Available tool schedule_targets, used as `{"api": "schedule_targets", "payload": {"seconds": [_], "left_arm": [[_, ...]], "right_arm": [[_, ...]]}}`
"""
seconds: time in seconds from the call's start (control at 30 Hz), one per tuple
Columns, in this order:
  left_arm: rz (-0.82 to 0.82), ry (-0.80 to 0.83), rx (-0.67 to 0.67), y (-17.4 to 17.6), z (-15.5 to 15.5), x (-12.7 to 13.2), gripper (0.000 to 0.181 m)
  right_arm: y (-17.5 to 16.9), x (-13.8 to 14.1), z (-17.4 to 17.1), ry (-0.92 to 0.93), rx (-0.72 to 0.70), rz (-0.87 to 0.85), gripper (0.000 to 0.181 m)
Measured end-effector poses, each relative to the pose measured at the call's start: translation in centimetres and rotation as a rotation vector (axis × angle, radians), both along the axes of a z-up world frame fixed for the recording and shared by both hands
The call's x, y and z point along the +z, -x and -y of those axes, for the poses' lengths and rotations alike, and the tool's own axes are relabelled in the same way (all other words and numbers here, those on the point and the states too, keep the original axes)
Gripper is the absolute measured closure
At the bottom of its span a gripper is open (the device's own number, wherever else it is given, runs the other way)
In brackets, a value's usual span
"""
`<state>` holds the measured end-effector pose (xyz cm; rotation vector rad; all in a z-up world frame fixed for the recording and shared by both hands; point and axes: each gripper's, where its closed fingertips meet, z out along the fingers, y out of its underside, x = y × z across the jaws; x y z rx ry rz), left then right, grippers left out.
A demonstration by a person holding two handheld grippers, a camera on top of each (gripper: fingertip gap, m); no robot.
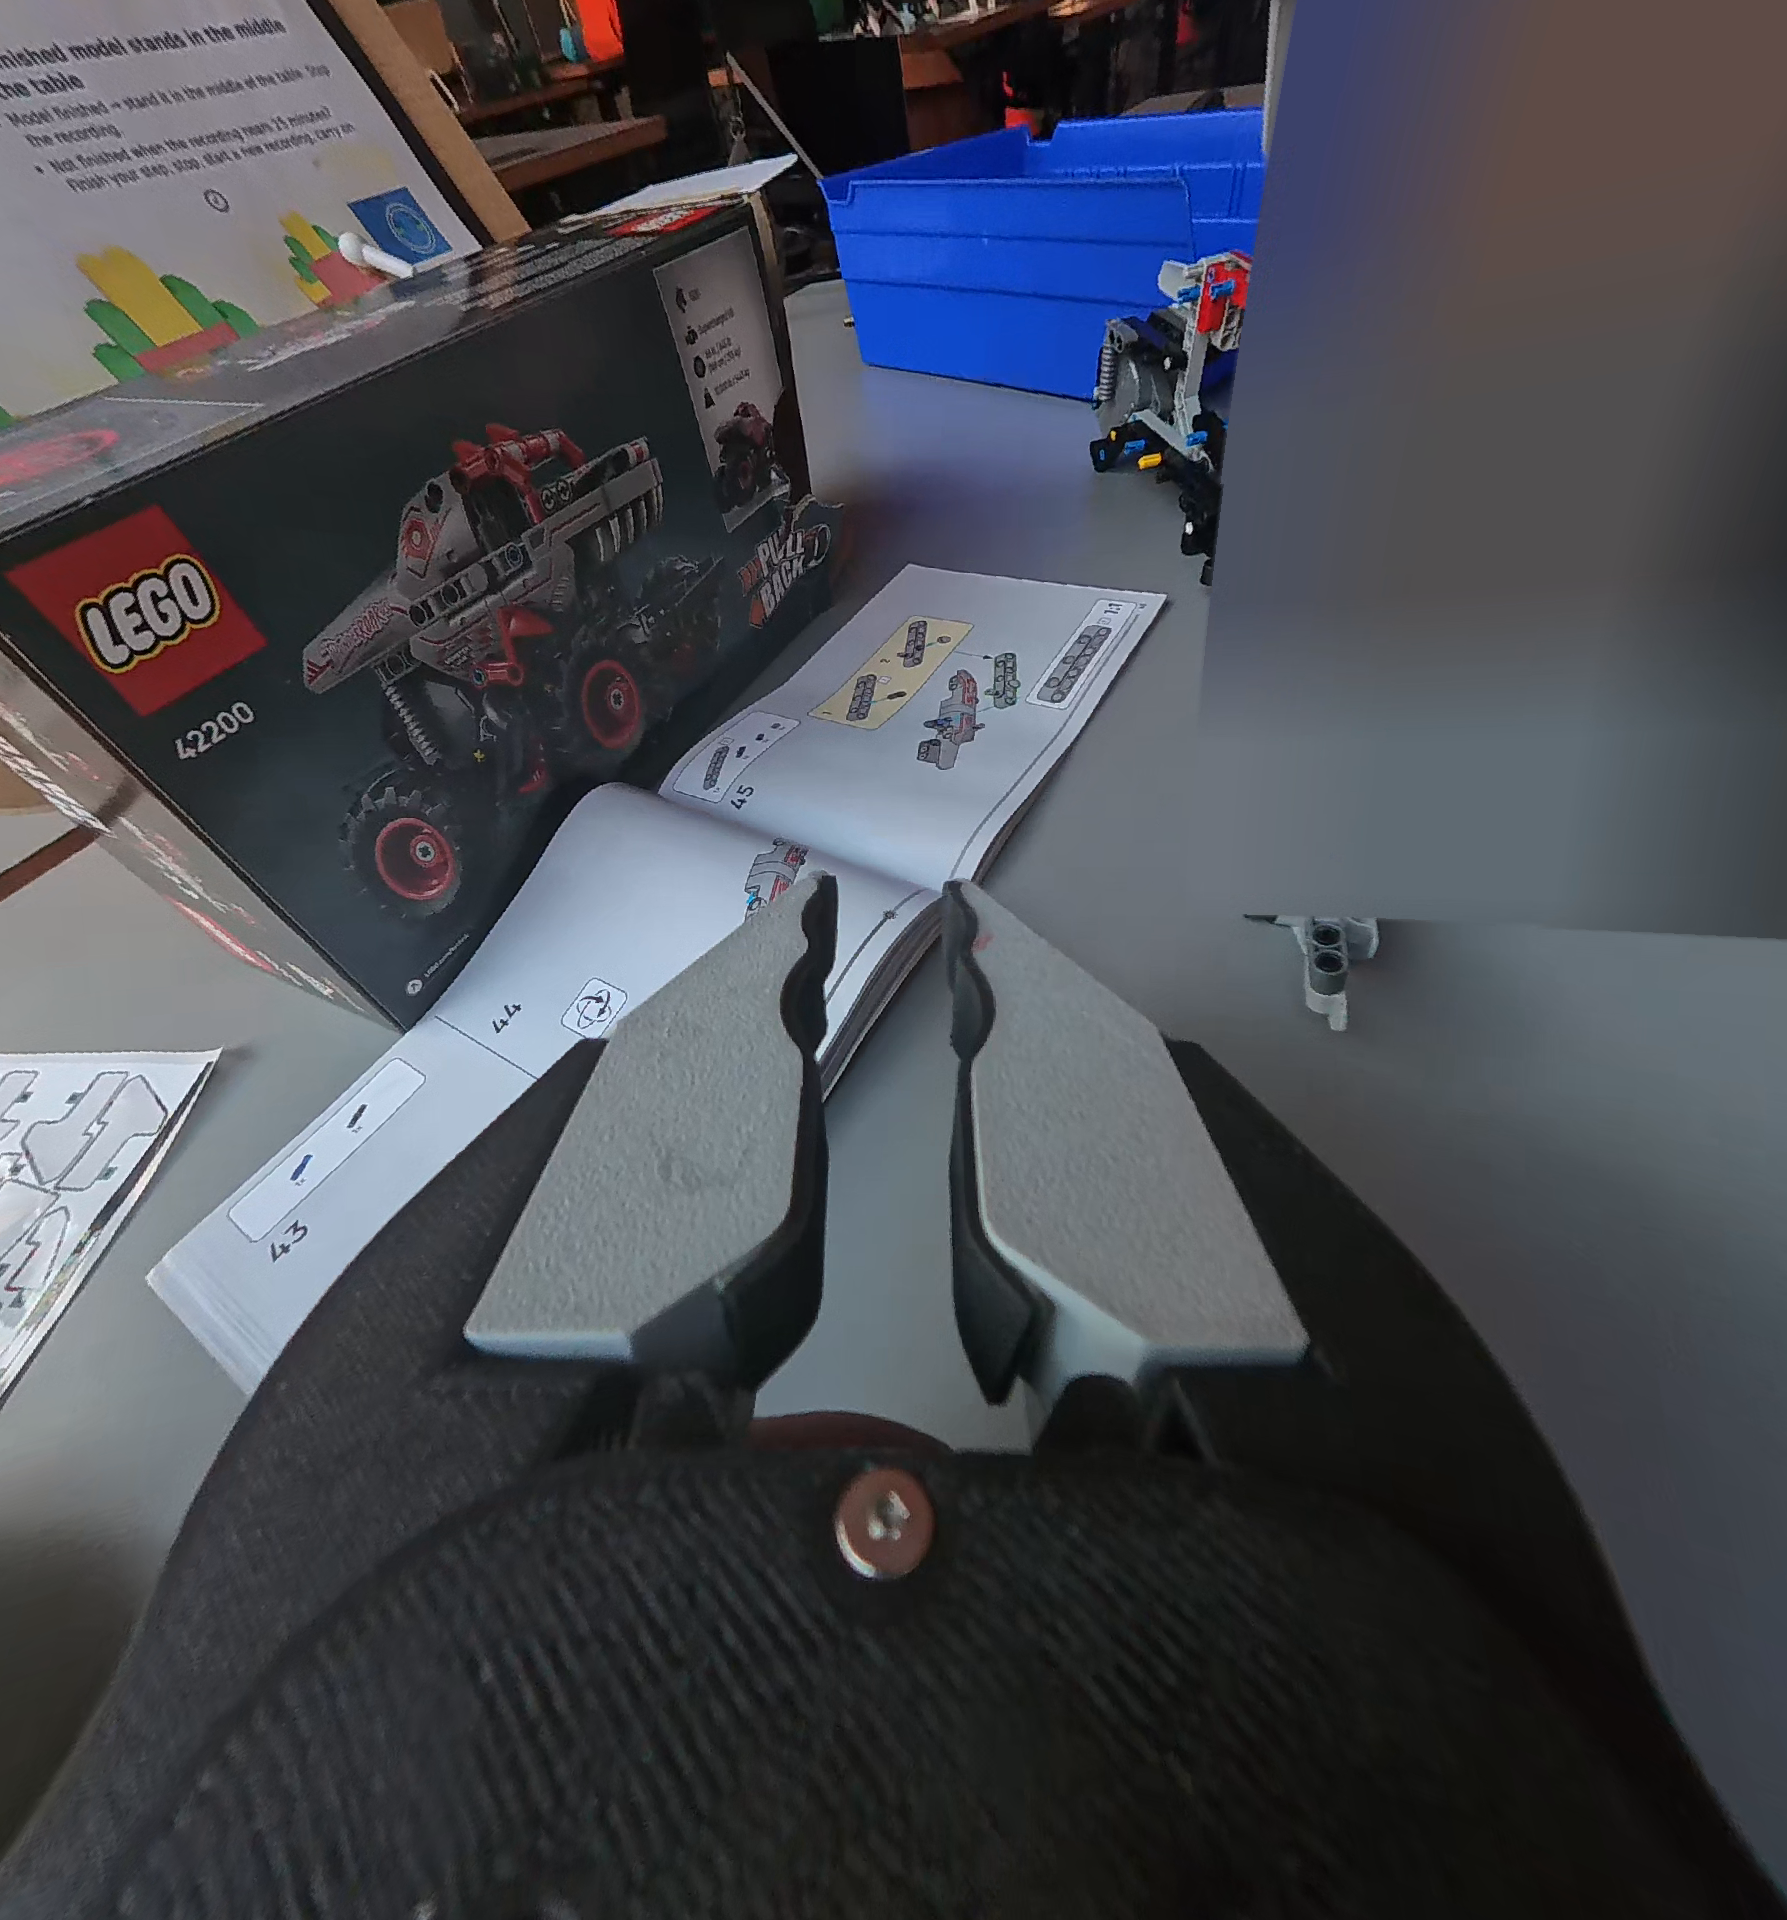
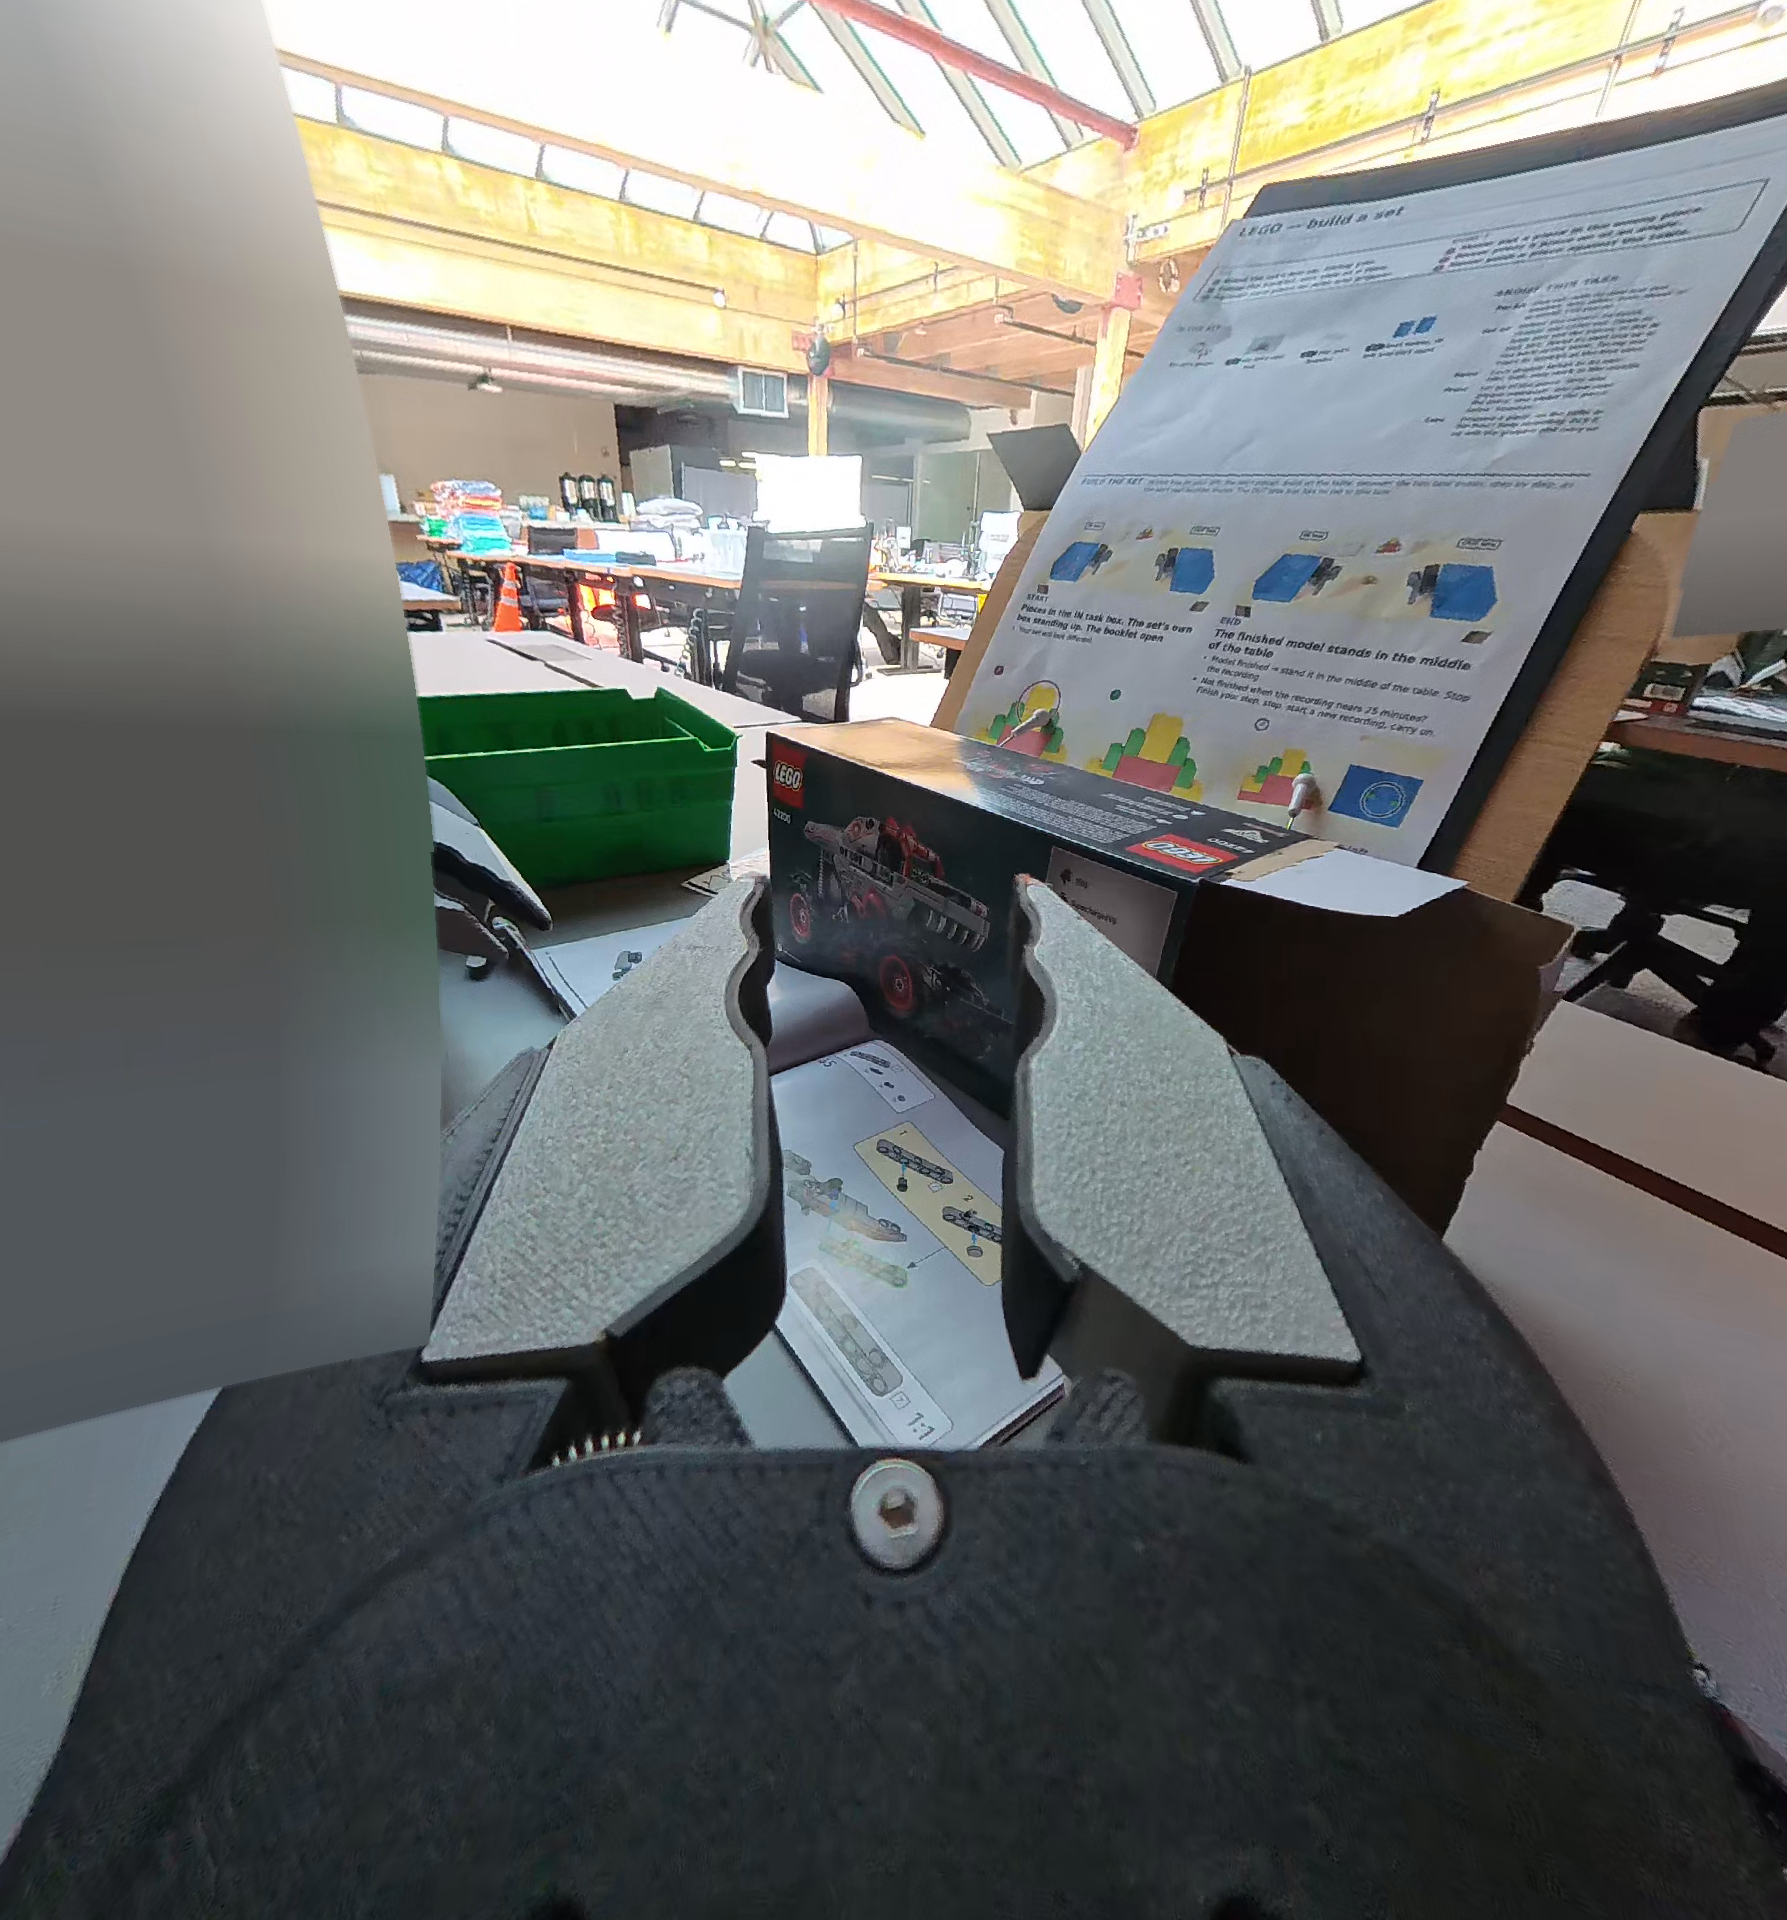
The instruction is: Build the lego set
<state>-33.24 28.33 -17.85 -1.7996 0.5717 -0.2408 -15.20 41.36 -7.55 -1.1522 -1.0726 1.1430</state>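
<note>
My left gripper (image 1: 887,894) is open and empty, hovering over the near edge of the open instruction booklet (image 1: 930,717) on the grey table. The black set box (image 1: 369,582) stands behind the booklet. A partly built grey, blue and red model (image 1: 1169,364) stands at the far right, partly hidden by a blurred patch. A small grey loose piece (image 1: 1327,966) lies right of my fingers. My right gripper (image 2: 891,899) is open and empty above the booklet (image 2: 899,1226), facing the set box (image 2: 972,894).
A blue bin (image 1: 1014,249) sits behind the model. A sticker sheet (image 1: 27,1195) lies at the left. A green bin (image 2: 577,779) stands far left in the right wrist view. An instruction board (image 2: 1388,499) leans on a wooden stand behind the box.
</note>
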Motion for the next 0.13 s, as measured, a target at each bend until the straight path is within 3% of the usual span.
{"api": "schedule_targets", "payload": {"seconds": [0.03,0.13], "left_arm": [[0.0,-0.001,0.001,0.03,-0.02,0.0,0.165],[-0.004,-0.001,0.004,0.08,-0.02,-0.04,0.165]], "right_arm": [[-0.01,0.01,0.0,0.003,0.002,-0.001,0.139],[0.07,-0.13,0.04,0.014,0.011,0.003,0.14]]}}
